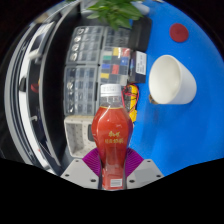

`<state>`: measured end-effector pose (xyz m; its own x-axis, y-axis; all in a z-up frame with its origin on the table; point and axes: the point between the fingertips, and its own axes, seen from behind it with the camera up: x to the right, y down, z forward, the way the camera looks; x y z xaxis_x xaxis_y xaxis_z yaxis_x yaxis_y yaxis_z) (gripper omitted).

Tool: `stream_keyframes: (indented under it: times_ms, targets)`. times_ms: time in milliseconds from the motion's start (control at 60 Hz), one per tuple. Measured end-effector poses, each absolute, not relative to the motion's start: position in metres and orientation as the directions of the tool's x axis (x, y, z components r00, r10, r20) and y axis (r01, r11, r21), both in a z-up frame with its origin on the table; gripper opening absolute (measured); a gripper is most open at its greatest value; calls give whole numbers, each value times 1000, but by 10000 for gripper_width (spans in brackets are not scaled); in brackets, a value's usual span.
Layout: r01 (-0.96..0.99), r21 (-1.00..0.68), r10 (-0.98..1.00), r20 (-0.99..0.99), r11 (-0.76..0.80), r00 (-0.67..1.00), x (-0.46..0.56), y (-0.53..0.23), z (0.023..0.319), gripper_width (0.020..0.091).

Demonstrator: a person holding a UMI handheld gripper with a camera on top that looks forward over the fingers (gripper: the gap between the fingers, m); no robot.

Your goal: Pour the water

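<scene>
Bottle: the clear plastic bottle of red drink with a white cap (112, 135) stands upright between the fingers, near.
Tool: the tool (113, 172) has its purple pads against the bottle's lower body on both sides; I judge it clenched on the bottle, low enough to tip it.
Cup: the white cup (171, 78) lies far and to the right on the blue tabletop (185, 140), its mouth facing the bottle's side.
Surroundings: a pale keyboard (85, 75) at far left, a colour chart card (120, 63) behind the cap, green leaves (115, 12) beyond.
Obstacles: none between bottle and cup.
</scene>
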<state>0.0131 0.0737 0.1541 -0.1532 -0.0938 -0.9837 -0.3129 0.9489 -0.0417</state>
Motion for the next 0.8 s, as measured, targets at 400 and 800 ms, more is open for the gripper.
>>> stream_keyframes:
  times_ms: [400, 800]
  targets:
    - [-198, 499, 432, -850, 844, -302, 14, 39, 159, 275]
    - [-376, 103, 8, -969, 921, -247, 3, 32, 173, 281]
